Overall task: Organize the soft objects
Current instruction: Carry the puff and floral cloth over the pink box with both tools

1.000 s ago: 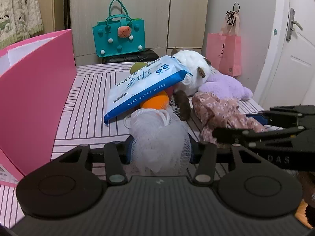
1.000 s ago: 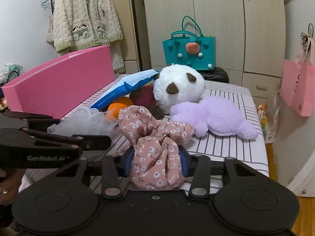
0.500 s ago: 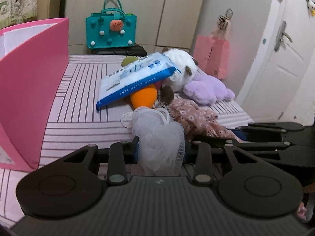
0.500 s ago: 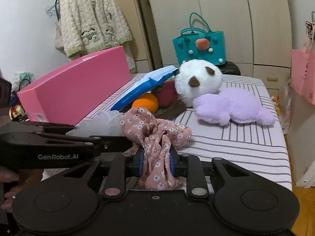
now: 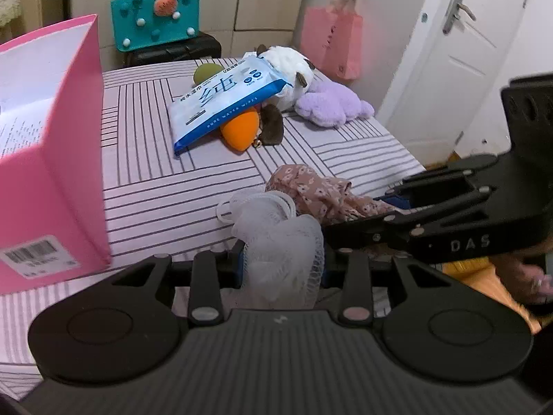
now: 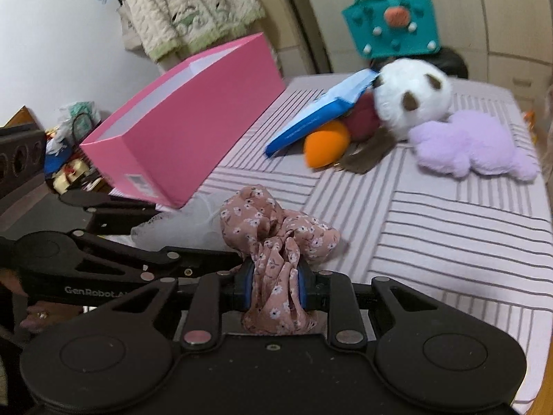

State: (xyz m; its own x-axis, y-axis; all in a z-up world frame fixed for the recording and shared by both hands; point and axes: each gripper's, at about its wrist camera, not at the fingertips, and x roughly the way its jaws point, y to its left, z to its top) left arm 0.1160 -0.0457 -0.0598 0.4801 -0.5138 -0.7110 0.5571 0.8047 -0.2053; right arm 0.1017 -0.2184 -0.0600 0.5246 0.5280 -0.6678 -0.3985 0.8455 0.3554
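Observation:
My left gripper (image 5: 280,263) is shut on a white mesh bath pouf (image 5: 280,238), held above the striped table near its front edge. Just to its right, my right gripper (image 6: 274,285) is shut on a pink floral cloth (image 6: 273,228), which bunches up above the blue pads. Each gripper shows from the side in the other's view. An open pink box (image 5: 48,159) stands at the left, and in the right wrist view the pink box (image 6: 193,121) shows its white inside.
Farther back lie a blue-and-white wipes pack (image 5: 224,100), an orange soft toy (image 5: 240,131), a white plush (image 6: 411,98) and a purple plush (image 6: 466,145). A teal bag (image 5: 155,17) and a pink paper bag (image 5: 331,41) stand behind. The table's right edge (image 5: 397,138) drops to the floor.
Both grippers closed tighter on their soft items and lifted them off the table. Both cameras rose and tipped downward, so the table and pink box now show from higher up.

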